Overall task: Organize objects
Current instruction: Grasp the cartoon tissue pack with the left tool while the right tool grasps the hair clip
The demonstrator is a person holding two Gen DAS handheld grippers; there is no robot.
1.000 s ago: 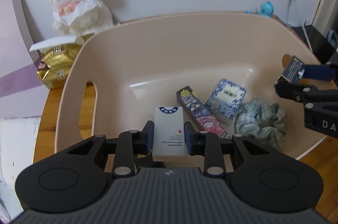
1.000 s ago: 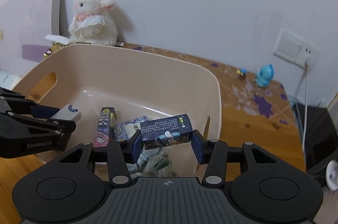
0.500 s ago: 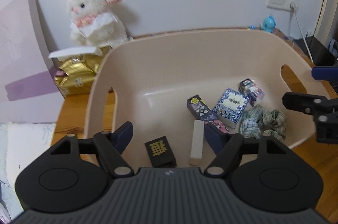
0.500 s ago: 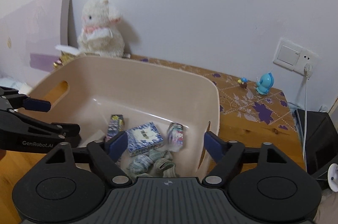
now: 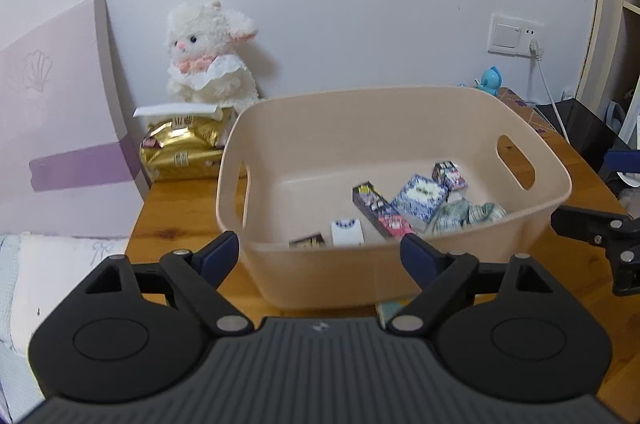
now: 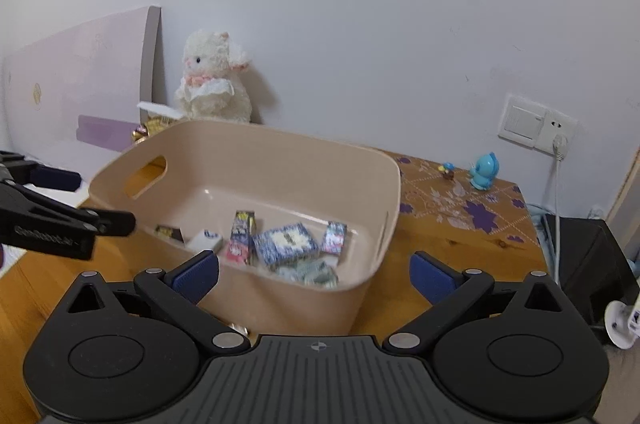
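Observation:
A beige plastic bin stands on the wooden table. Inside lie a white box, a small black box, a long dark box, a blue patterned box, a small dark box and a checked cloth. My left gripper is open and empty in front of the bin. My right gripper is open and empty, near the bin's right front.
A white plush rabbit sits at the wall behind a gold packet. A pink board leans at the left. A blue toy, a wall socket with cable and a dark bag are at the right.
Both grippers let go of their boxes, which now lie in the bin. Both opened wide and pulled back and up away from the bin.

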